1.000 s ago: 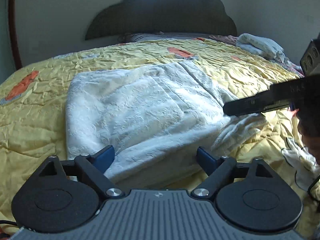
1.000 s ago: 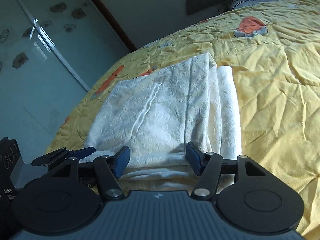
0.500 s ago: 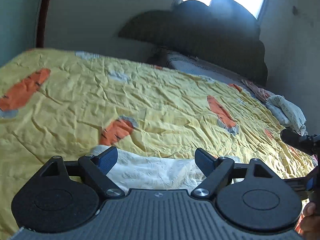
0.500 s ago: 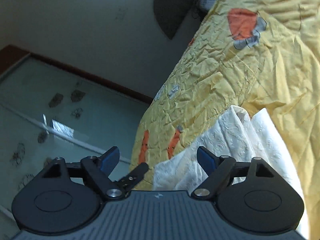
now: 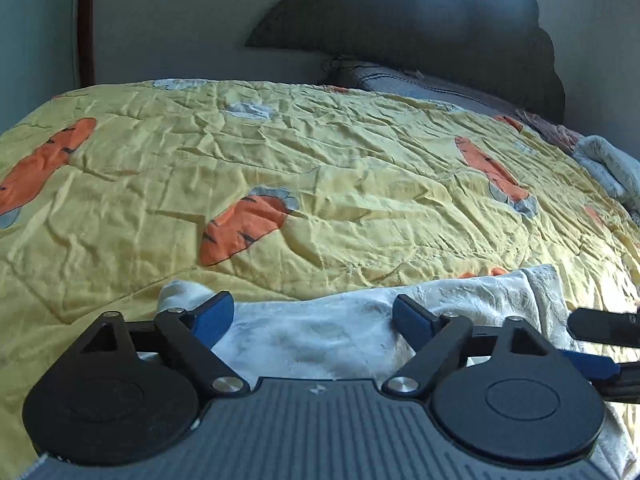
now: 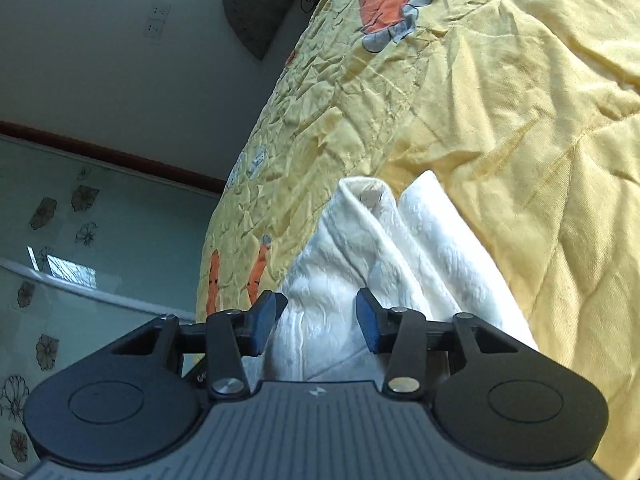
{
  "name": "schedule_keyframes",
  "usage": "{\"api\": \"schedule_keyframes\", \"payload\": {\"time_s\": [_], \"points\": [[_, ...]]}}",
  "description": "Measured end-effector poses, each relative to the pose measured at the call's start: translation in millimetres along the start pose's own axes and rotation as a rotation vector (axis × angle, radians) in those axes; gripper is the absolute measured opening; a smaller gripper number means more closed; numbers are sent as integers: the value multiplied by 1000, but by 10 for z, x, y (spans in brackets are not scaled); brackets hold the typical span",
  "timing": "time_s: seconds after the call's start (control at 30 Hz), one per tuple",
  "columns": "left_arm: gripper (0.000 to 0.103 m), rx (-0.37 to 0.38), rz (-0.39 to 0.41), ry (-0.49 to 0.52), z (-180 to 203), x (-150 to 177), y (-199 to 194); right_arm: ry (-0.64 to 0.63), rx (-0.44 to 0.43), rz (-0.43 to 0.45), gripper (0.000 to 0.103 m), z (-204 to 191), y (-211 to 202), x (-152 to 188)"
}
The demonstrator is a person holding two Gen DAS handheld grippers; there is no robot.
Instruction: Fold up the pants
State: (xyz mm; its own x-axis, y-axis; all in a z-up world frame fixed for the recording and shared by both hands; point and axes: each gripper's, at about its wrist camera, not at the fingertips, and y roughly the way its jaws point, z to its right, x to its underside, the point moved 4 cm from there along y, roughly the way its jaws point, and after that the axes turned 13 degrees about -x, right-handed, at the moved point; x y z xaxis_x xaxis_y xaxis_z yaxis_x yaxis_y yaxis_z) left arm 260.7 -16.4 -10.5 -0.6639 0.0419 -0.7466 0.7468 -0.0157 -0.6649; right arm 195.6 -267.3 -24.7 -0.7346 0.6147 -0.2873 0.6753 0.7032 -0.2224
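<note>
Pants lie between both tilted grippers: left gripper fingers released, right gripper fingers closing.

The left wrist view looks from low and close over the left claw across the yellow bedspread toward the headboard at top, while the right wrist view, rolled sideways behind the right claw, shares the bedspread, headboard and near white pants.

txt: none legible | labels: none | nums: none | signs: none
</note>
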Motion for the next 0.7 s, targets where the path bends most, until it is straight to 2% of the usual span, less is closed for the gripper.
{"api": "schedule_keyframes", "payload": {"time_s": [0.07, 0.1, 0.13, 0.2, 0.3, 0.33, 0.37, 0.47, 0.53, 0.6, 0.63, 0.7], "points": [[87, 12, 39, -23, -74, 79, -361, -112, -32, -37, 61, -179, -149, 204], [88, 35, 81, -20, -94, 158, -608, -128, -45, -44, 72, -199, -222, 302], [90, 64, 107, -12, -119, 250, -777, -133, -49, -59, 78, -184, -285, 410], [94, 92, 116, 15, -94, 503, -990, -143, -22, -76, 77, -70, -343, 555], [94, 53, 38, 96, 21, 873, -875, -109, -100, -14, 77, 87, -426, 617], [96, 35, 85, 108, 31, 939, -860, -124, -91, -19, 76, 83, -405, 607], [97, 30, 99, 108, 32, 962, -835, -139, -76, -23, 76, 59, -386, 603], [97, 12, 72, 88, 14, 913, -835, -166, -9, -35, 76, -75, -381, 616], [93, -40, 61, 82, -41, 918, -980, -202, 64, -6, 78, -253, -516, 691], [95, -38, 78, 54, -141, 982, -1242, -368, 112, 9, 80, -469, -667, 859], [97, -38, 97, 42, -182, 1055, -1386, -455, 157, 14, 85, -532, -722, 960], [100, -81, 126, 25, -233, 1254, -1615, -628, 320, 11, 93, -537, -794, 1231]]}}
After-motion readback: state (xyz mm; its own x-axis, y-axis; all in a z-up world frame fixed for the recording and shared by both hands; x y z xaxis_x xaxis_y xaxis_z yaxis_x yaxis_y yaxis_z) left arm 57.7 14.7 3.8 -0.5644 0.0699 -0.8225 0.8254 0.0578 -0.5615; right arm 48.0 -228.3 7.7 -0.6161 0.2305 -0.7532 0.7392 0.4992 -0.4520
